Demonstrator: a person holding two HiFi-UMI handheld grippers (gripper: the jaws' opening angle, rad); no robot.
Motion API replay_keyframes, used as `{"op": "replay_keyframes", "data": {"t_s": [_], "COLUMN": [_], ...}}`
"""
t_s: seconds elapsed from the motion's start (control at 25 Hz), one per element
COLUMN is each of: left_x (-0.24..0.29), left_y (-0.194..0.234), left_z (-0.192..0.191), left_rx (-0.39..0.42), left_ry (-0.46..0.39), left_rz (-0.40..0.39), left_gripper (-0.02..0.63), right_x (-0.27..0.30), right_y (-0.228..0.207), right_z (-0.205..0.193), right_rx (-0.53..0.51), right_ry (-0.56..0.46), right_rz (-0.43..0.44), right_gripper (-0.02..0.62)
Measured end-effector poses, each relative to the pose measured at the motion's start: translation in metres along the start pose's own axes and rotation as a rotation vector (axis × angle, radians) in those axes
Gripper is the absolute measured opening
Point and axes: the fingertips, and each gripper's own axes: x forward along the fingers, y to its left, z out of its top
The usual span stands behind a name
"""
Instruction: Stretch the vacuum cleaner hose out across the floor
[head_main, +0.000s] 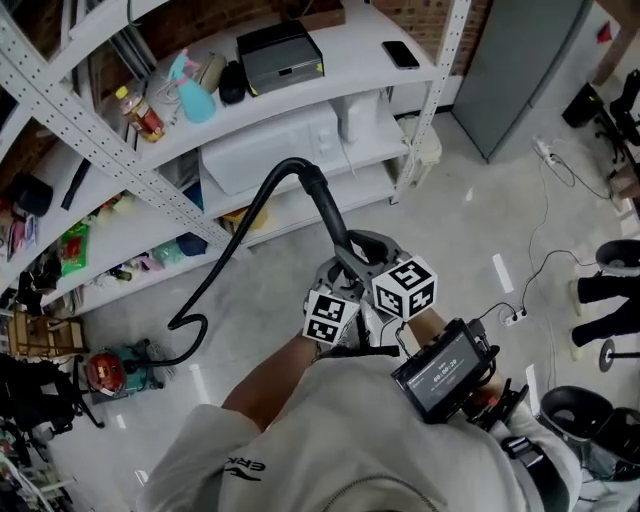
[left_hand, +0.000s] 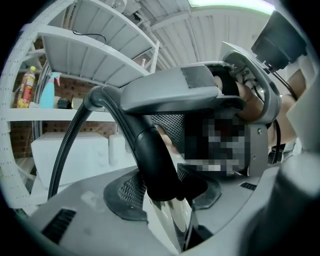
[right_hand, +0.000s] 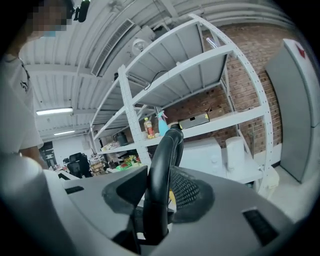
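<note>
Hose (head_main: 300, 170) is clamped in the jaws of our left gripper (left_hand: 165, 192) and right gripper (right_hand: 156, 210); hard pulling could topple its vacuum cleaner (head_main: 105, 372).

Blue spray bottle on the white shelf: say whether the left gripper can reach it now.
Probably not: the left gripper is shut on the black curved vacuum hose pipe, and the blue spray bottle stands well beyond it.

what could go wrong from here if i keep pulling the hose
1. The hose curls into a loop on the floor beside the vacuum cleaner; more pull may drag or tip the cleaner rather than straighten it.
2. The left gripper and right gripper both clamp the smooth curved end side by side, so it might twist or slip.
</note>
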Motion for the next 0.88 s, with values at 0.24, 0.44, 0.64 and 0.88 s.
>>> {"op": "replay_keyframes", "data": {"t_s": [0.24,0.44,0.64,0.88], "left_x": [0.033,0.057,0.08,0.124], "left_y": [0.0,-0.005,-0.019,-0.048], "left_z": [0.021,0.031,0.039,0.049], "left_rx": [0.034,0.045,0.03,0.024], "left_ry": [-0.005,-0.004,0.0,0.007], "left_rz": [-0.073,-0.086,-0.07,0.009], "left_gripper": [0.172,0.172,0.172,0.172], "right_x": [-0.002,-0.009,-0.025,-0.059], "right_y": [-0.036,-0.061,-0.085,-0.125], "right_z": [0.015,0.023,0.028,0.029], "right_rx": [-0.01,-0.014,-0.012,-0.025], "right_ry": [-0.009,-0.003,0.004,0.02], "right_rz": [-0.075,-0.09,-0.072,0.0], "right_gripper": [0.144,0.144,0.143,0.141]}}
